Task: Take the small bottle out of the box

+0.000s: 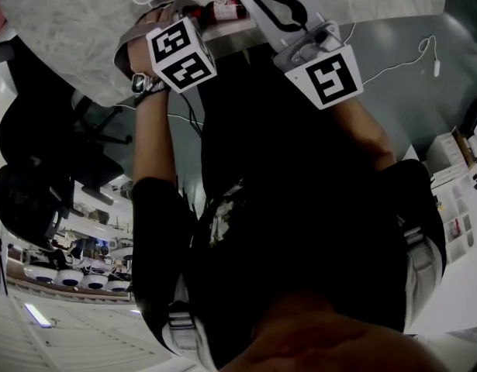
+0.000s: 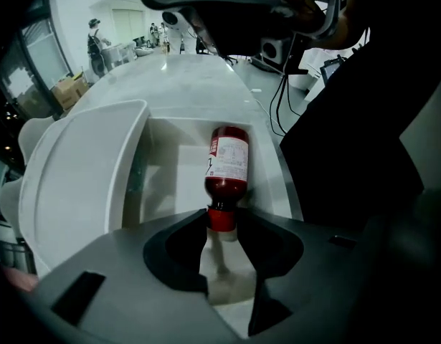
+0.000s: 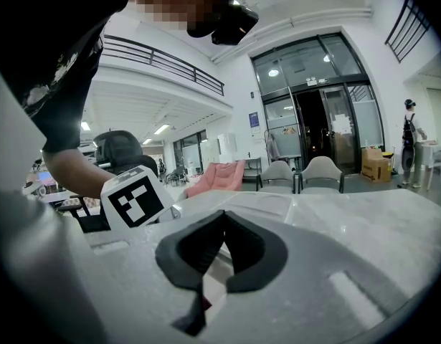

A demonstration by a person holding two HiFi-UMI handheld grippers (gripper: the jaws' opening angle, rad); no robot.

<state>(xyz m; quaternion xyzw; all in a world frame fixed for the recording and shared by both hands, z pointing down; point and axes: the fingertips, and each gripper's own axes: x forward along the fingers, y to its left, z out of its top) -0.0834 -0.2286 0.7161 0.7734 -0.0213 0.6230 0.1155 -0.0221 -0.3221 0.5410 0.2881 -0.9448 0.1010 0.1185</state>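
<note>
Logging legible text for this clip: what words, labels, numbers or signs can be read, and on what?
No text is readable.
Label on the small bottle: print too small to read.
On the marker cubes: only black-and-white patterns, no words.
Notices on the glass doors: blurred.

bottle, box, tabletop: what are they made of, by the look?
Small bottle: likely clear glossy plastic or glass, dark red contents showing through; printed label, red cap.
Box: white, smooth, probably plastic.
Table: pale, mottled, reflective; stone or stone-look.
</note>
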